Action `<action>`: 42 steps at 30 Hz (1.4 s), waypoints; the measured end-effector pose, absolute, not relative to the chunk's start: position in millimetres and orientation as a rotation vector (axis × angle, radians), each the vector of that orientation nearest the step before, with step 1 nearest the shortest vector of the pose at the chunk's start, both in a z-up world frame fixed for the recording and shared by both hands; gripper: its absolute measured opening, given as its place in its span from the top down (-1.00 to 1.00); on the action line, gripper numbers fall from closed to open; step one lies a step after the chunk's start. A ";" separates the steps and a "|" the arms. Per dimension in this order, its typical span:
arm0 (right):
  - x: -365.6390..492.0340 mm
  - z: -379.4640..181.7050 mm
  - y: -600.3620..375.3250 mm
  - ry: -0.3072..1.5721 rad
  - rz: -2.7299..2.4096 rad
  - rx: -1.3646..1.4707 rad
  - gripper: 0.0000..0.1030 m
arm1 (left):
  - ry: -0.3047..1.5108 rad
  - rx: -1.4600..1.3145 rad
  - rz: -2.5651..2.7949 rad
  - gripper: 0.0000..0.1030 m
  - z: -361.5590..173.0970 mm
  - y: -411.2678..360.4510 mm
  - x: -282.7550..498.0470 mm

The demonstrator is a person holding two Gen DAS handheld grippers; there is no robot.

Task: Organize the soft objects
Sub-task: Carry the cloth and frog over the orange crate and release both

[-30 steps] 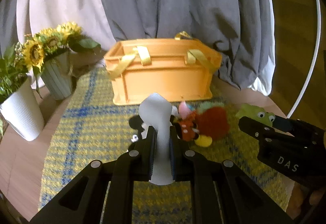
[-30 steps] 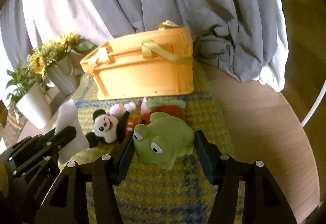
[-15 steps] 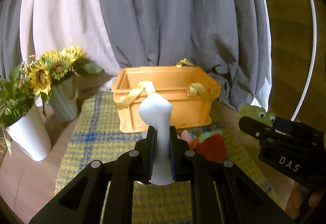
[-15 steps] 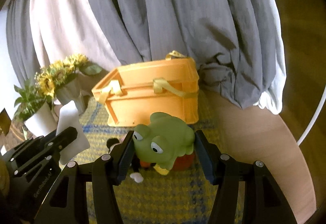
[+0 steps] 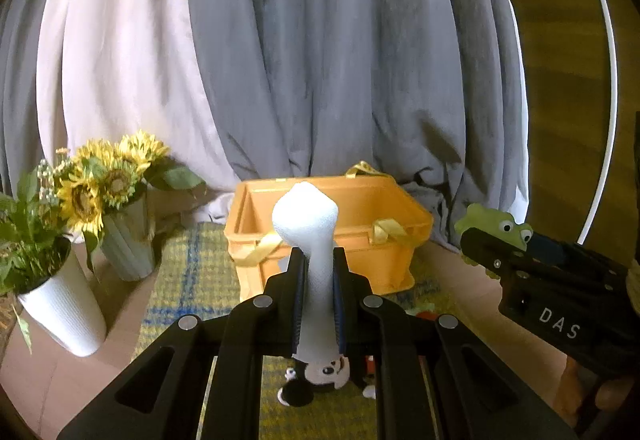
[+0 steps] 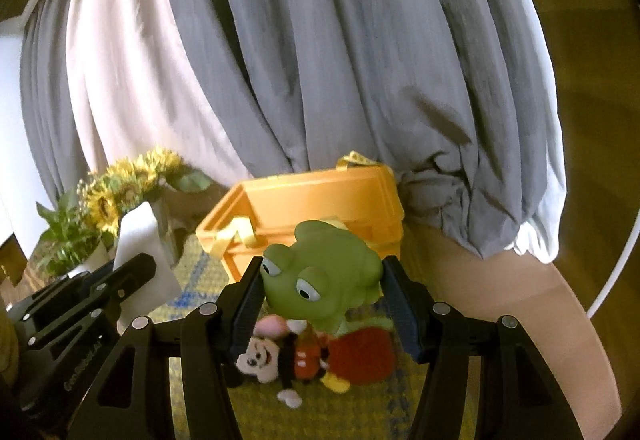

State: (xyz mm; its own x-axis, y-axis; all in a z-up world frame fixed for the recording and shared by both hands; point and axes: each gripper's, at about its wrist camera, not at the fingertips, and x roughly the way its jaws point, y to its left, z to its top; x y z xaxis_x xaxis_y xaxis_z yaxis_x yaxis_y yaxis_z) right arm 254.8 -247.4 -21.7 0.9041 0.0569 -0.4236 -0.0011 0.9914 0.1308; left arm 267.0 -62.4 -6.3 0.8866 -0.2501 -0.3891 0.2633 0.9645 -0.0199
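My left gripper (image 5: 317, 260) is shut on a white foam piece (image 5: 306, 214), squeezed thin between the pads and bulging above them. A green soft frog (image 6: 322, 286) is clamped in my right gripper (image 6: 322, 272); that frog (image 5: 494, 226) also peeks out at the right of the left wrist view. Both are held in the air in front of the open orange crate (image 5: 332, 208) with yellow ribbon handles. Below, a mouse plush (image 6: 276, 356) and a red plush (image 6: 362, 358) lie on the yellow-blue checked mat (image 5: 180, 280). The white foam (image 6: 142, 244) shows in the right wrist view too.
Sunflowers in a ribbed vase (image 5: 128, 248) and a plant in a white pot (image 5: 60, 308) stand at the left of the mat. Grey and white curtains (image 5: 320, 60) hang behind the crate. The round wooden table (image 6: 500, 304) extends to the right.
Both grippers have risen with their loads; the crate and plush toys have dropped lower in both views, and the crate's open inside now shows. Neither grip has altered.
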 end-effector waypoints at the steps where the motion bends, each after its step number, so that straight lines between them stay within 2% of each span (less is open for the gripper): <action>1: 256.0 -20.1 -247.5 0.434 0.031 0.132 -0.14 | 0.392 0.035 -0.267 0.73 -4.0 -61.9 268.6; 29: 339.8 10.2 -250.1 0.344 0.077 0.113 -0.14 | 0.257 0.066 -0.250 0.73 31.8 -72.1 348.5; 42: 406.4 5.0 -250.1 0.374 0.072 0.091 -0.15 | 0.327 0.074 -0.243 0.73 17.6 -80.6 419.5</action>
